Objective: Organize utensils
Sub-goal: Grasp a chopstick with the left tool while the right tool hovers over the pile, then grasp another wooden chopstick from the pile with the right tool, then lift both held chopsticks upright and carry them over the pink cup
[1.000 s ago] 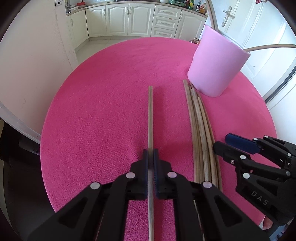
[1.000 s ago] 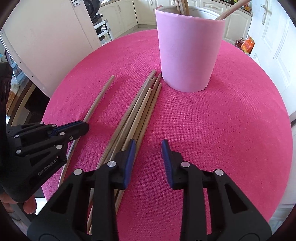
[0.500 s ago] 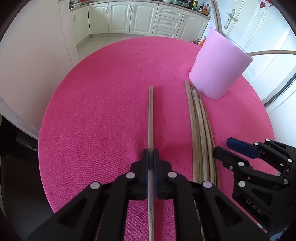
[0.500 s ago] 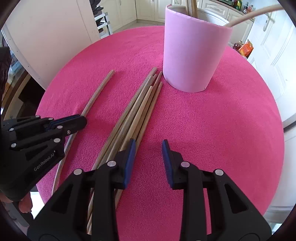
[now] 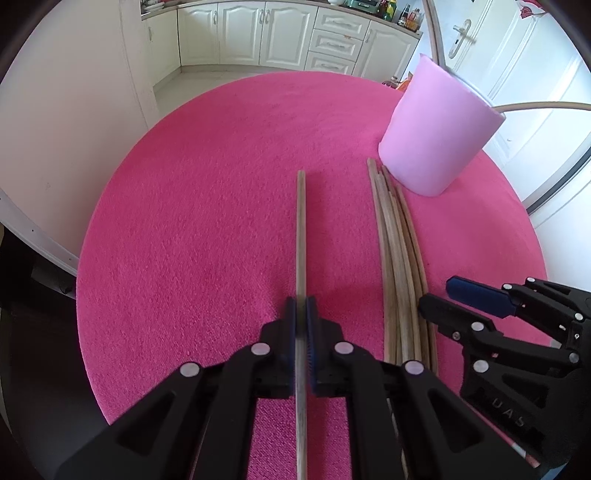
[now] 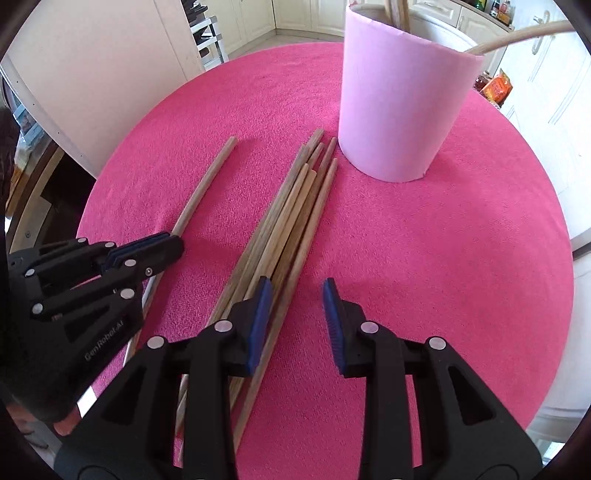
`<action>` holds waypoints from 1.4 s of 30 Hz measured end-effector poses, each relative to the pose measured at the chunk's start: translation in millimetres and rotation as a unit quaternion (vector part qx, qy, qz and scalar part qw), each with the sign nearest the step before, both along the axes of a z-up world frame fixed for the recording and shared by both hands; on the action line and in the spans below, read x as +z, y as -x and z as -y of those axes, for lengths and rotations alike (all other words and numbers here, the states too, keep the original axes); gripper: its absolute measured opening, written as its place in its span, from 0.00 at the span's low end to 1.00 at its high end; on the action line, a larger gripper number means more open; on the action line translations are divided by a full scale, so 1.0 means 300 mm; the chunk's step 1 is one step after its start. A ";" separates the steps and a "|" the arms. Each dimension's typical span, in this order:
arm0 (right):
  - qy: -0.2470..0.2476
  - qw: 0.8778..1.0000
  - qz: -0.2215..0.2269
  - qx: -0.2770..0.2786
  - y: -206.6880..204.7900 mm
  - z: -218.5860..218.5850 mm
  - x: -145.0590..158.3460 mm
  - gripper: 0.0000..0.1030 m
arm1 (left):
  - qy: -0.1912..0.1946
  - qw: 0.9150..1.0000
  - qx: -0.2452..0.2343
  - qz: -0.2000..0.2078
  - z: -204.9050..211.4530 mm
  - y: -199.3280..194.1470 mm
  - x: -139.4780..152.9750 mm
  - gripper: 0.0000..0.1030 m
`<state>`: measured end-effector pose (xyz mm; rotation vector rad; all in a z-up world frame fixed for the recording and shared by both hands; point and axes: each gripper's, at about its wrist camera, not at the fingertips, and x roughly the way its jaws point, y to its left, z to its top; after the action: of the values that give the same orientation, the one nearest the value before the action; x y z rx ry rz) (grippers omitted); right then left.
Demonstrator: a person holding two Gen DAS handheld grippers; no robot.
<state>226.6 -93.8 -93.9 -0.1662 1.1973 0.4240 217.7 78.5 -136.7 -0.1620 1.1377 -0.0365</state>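
Note:
My left gripper is shut on a single wooden stick, which runs straight ahead over the pink tablecloth. To its right lies a bundle of several wooden sticks, their far ends close to the pink cup. My right gripper stands open above the near end of that bundle, its left finger over the rightmost sticks, nothing gripped. The pink cup holds a few sticks upright. In the right wrist view the left gripper pinches the single stick.
The round table's edge drops off at left and near me. White kitchen cabinets stand behind, and a white door is at the right. A long pale handle leans out of the cup to the right.

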 end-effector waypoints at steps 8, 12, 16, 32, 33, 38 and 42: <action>-0.004 1.000 -0.007 -0.011 -0.001 0.023 -0.004 0.28 | -0.008 1.000 0.002 0.000 0.006 0.002 0.001 0.06; 0.018 1.000 -0.004 -0.005 -0.012 -0.028 -0.012 0.28 | -0.010 1.000 0.000 0.002 0.014 0.002 0.000 0.06; 0.043 0.999 0.007 0.004 -0.013 -0.060 -0.016 0.27 | -0.010 1.000 0.000 0.003 0.018 0.002 0.001 0.06; -0.009 0.999 -0.001 0.035 0.029 0.065 0.013 0.06 | 0.016 0.999 0.029 0.030 -0.013 0.058 0.052 0.06; -0.018 0.999 0.003 0.036 0.039 0.081 0.021 0.06 | 0.017 0.999 0.029 0.039 -0.014 0.071 0.069 0.06; -0.085 0.995 0.045 0.040 0.083 0.164 0.103 0.06 | 0.035 0.993 0.024 0.114 0.004 0.128 0.169 0.06; -0.143 0.984 0.099 0.035 0.119 0.234 0.194 0.06 | 0.053 0.976 0.016 0.210 0.047 0.163 0.259 0.06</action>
<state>190.9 -164.0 -35.7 -0.0021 0.9249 0.6215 168.7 64.3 -59.0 -0.2539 0.7099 -0.0978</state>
